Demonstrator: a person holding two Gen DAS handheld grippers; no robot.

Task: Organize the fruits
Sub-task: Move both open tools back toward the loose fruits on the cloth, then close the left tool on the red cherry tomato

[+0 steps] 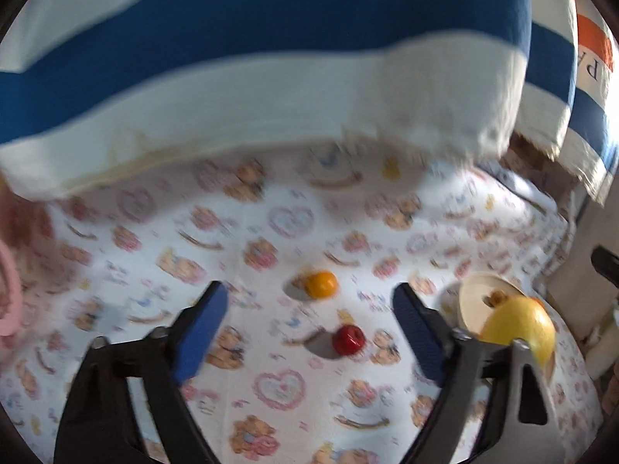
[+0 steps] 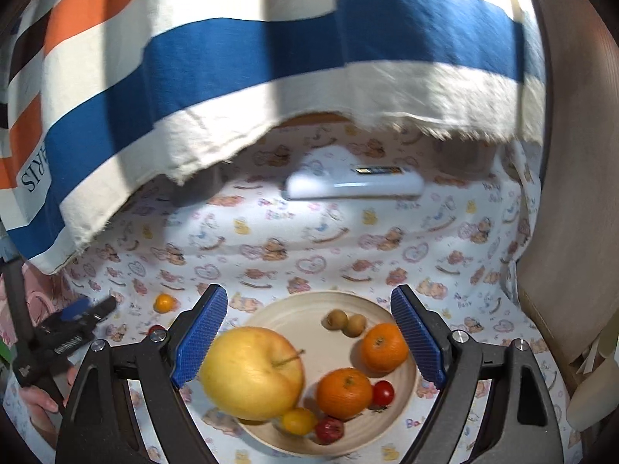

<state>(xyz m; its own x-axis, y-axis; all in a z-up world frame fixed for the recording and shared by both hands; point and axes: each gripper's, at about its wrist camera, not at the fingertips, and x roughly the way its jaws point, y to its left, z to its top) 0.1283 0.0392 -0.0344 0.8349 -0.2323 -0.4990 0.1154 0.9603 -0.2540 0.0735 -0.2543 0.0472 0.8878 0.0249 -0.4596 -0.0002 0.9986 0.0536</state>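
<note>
You are at the gathering step: two small fruits lie loose on the cloth while the rest already sit in the plate. In the left wrist view the small orange fruit [image 1: 320, 284] lies just above centre, between the two blue pads, and the small red fruit [image 1: 349, 340] lies a little lower and to the right, apart from it. Your left gripper [image 1: 309, 328] has its jaws standing wide with nothing between the pads, so neither fruit is held. My judgement is that the next move calls for lowering over one of these two, centring it between the pads and closing gently, since both are round, smooth and glossy and could roll on the soft cloth.

The plate [image 2: 267, 313] is pale, round and shallow, in the lower centre of the right wrist view. It holds a large yellow apple [image 2: 251, 373] with a thin stem, two matte orange citrus fruits, two small brownish round ones and a few small red and yellow ones. Your right gripper [image 2: 309, 332] hangs above it, jaws wide and empty.

The bench is covered by a white printed cloth [image 2: 348, 239] with bears and hearts; a thick striped fabric [image 2: 240, 50] of blue, cream and orange hangs across the top of both frames
</note>
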